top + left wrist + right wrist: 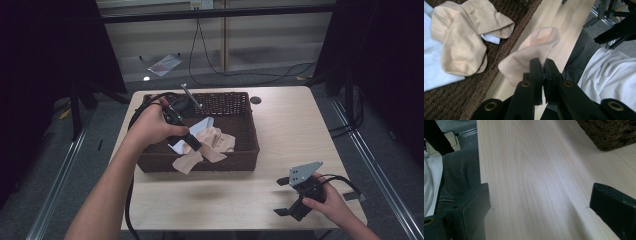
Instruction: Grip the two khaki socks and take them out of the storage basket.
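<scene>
Item: beige sock, being pinched by the closed left gripper over the front rim of the wicker basket. Further socks are lying inside, awaiting handling. Right gripper is being held spread and unloaded above the table.

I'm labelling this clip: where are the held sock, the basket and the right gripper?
held sock [534, 47]: left gripper view, its middle.
basket [200, 164]: high view, near wall.
right gripper [281, 196]: high view, between fingertips.
</scene>
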